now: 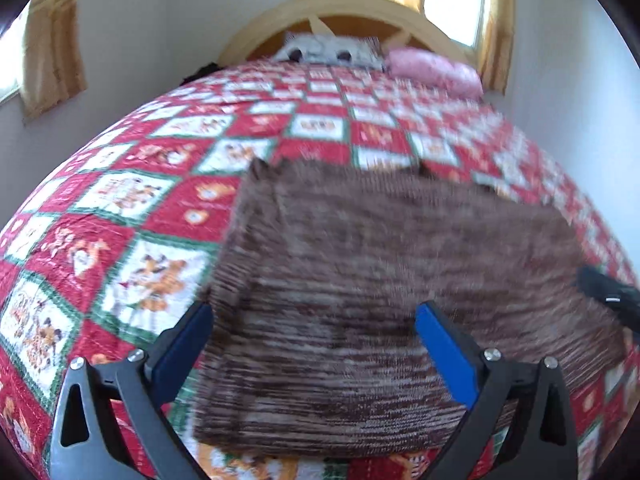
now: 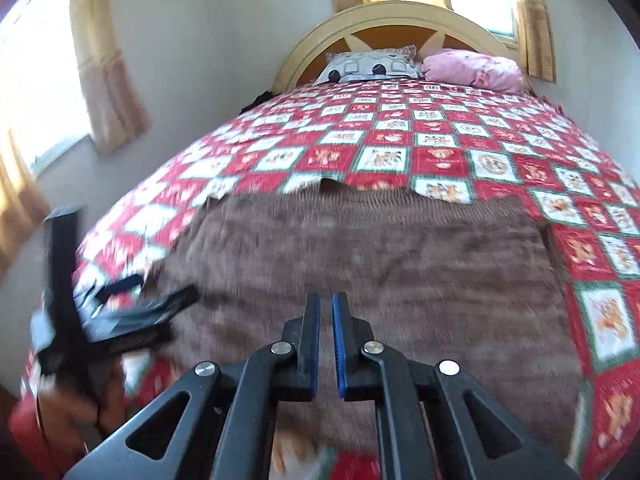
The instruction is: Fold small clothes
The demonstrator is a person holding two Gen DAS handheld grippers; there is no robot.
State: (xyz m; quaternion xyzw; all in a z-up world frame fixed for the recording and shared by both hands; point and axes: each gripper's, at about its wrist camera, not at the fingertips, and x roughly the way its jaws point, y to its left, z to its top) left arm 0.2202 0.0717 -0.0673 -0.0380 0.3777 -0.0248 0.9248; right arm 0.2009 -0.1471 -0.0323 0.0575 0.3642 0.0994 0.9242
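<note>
One bed (image 2: 440, 152) fills both views, under a red, white and green patchwork quilt (image 1: 160, 200), with one arched wooden headboard (image 2: 384, 16) and two windows with yellow curtains (image 2: 104, 60) behind. Two pillows lie at the head: one grey-patterned (image 2: 372, 66), one pink (image 2: 476, 68). One brown knitted garment (image 1: 380, 280) lies flat on the quilt near the foot. The left tongs (image 1: 312, 356) are spread wide over the garment's near edge, grasping nothing. The right tongs (image 2: 326, 340) are nearly clenched with a thin gap, empty.
</note>
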